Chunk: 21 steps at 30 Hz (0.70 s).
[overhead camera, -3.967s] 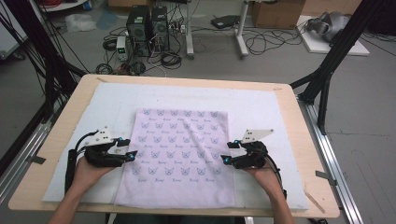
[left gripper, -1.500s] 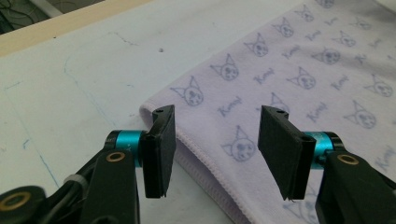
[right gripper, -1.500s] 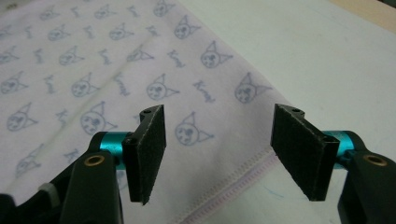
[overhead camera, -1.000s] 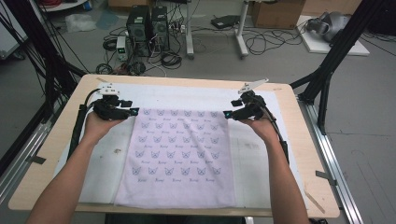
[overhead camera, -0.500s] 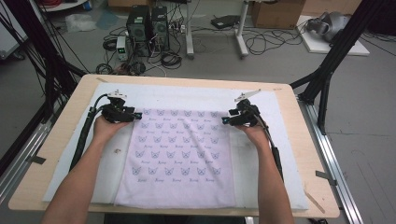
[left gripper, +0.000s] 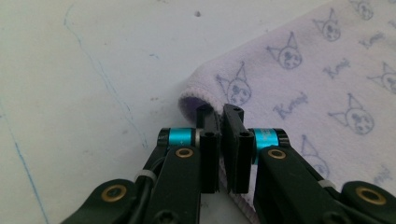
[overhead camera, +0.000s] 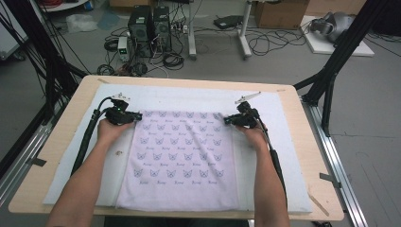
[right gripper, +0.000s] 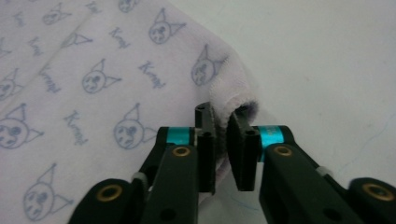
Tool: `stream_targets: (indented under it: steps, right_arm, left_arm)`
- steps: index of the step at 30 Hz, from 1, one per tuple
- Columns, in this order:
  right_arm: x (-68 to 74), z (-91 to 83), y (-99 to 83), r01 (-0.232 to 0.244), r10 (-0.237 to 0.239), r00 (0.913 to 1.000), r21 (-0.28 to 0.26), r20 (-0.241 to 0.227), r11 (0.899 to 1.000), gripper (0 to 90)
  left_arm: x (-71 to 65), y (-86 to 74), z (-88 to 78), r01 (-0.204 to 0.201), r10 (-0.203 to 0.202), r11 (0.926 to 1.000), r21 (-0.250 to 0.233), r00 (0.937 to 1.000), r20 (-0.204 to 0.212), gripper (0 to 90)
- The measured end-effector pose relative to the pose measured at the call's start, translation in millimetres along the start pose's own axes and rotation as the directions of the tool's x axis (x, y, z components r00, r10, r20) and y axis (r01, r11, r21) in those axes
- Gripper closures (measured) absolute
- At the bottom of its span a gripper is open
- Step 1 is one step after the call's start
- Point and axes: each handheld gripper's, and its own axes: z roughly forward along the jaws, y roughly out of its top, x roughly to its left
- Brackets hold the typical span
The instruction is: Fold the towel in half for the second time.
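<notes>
high view: lilac cloth with cat print lies flat on white mat over wooden table. left gripper at far left corner of cloth, right gripper at far right corner; jaws too small here to judge, probably on hem.

left gripper view: jaws have just been closing, now pinching cloth at corner hem, fabric bunched between them.

right gripper view: jaws have just been closing, now pinching cloth, corner fold puffed up between them.
</notes>
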Motion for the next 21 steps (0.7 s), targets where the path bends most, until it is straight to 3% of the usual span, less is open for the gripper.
stream_targets:
  steps: [3, 5, 8, 10, 14, 18, 21]
  right_arm:
    - [2.7, -7.7, 2.8, 0.02, -0.02, 0.9998, 0.006, -0.001, 1.0, 87.4]
    - [6.3, -17.6, 6.3, 0.04, -0.04, 0.9992, -0.028, -0.01, 0.999, 87.6]
    - [16.3, -32.8, 11.7, 0.08, -0.081, 0.9966, -0.058, -0.019, 0.995, 87.6]
    - [26.0, -46.2, 13.3, 0.1, -0.101, 0.9947, -0.082, -0.017, 0.992, 87.7]
    - [51.2, -73.6, 0.8, 0.122, -0.131, 0.9901, -0.152, -0.051, 0.981, 87.6]
    - [77.1, -82.6, -29.9, 0.142, -0.153, 0.9836, -0.113, -0.095, 0.983, 87.5]
    - [90.4, -81.6, -55.3, 0.137, -0.143, 0.9801, -0.054, -0.138, 0.989, 86.5]
  left_arm:
    - [-2.2, 4.0, -10.9, -0.021, 0.022, 0.9991, -0.037, 0.9996, 0.015, 85.7]
    - [-6.2, 7.8, -21.3, -0.05, 0.051, 0.9968, -0.063, 0.9983, 0.026, 85.8]
    - [-16.8, 10.0, -40.0, -0.106, 0.11, 0.9873, -0.118, 0.9937, 0.024, 85.8]
    - [-23.1, 5.3, -52.9, -0.12, 0.126, 0.9815, -0.149, 0.9914, 0.034, 85.8]
    - [-40.6, -20.5, -75.0, -0.152, 0.165, 0.9695, -0.193, 0.9849, 0.054, 85.8]
    - [-58.7, -55.9, -90.1, -0.175, 0.196, 0.9638, -0.201, 0.9768, 0.087, 85.7]
    - [-68.7, -80.6, -96.5, -0.184, 0.206, 0.9681, -0.17, 0.9709, 0.122, 84.3]
